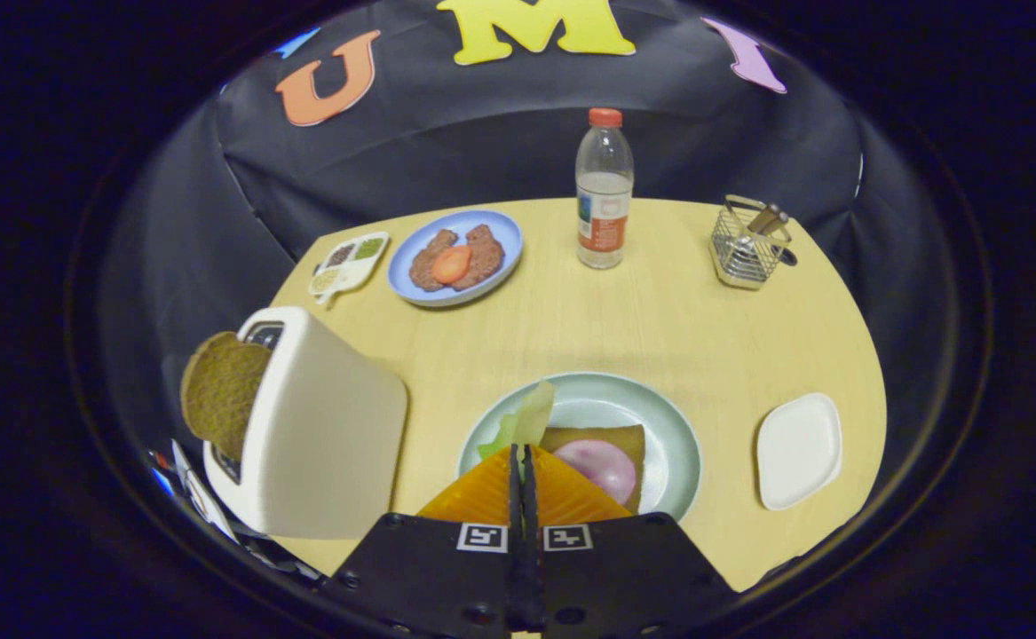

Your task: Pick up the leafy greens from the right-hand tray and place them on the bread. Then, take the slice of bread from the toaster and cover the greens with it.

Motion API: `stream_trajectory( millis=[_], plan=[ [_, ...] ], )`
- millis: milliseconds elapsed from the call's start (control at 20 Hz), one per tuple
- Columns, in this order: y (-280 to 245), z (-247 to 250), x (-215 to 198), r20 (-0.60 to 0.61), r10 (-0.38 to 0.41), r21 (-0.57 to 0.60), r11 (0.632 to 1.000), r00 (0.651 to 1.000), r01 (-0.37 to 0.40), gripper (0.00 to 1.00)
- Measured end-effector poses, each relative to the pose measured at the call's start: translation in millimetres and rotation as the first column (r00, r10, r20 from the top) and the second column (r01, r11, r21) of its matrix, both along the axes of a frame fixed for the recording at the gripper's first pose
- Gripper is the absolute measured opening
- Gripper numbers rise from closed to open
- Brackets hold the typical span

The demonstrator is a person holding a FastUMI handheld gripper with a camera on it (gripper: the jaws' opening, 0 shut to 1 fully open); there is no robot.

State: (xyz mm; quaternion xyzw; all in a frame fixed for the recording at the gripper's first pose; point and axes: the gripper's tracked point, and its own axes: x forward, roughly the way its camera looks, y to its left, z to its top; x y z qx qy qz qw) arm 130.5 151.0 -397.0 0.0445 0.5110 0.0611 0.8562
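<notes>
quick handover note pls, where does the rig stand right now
Gripper: fingers shut on the greens, held over the near plate.
Bread lies on that plate with a pink slice on top; the greens hang at its left edge, not yet laid down.
White tray to the right of the plate.
Second bread slice sticks out of the toaster.
Done: greens picked up.
Left: lay the greens on the bread, then fetch the toaster slice and cover them.
</notes>
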Motion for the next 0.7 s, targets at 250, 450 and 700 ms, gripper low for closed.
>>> stream_trajectory(
  millis=[250, 450, 700],
  plan=[
    [-35.3, -25.8, 12.3, -0.022, -0.062, -0.072, 0.996, 0.998, 0.060, 0.00],
    [-44.1, -36.1, 17.9, -0.036, -0.081, -0.071, 0.994, 0.996, 0.078, 0.02],
    [-48.2, -24.3, 18.4, 0.013, -0.091, -0.018, 0.996, 0.996, 0.091, 0.32]
  ],
)
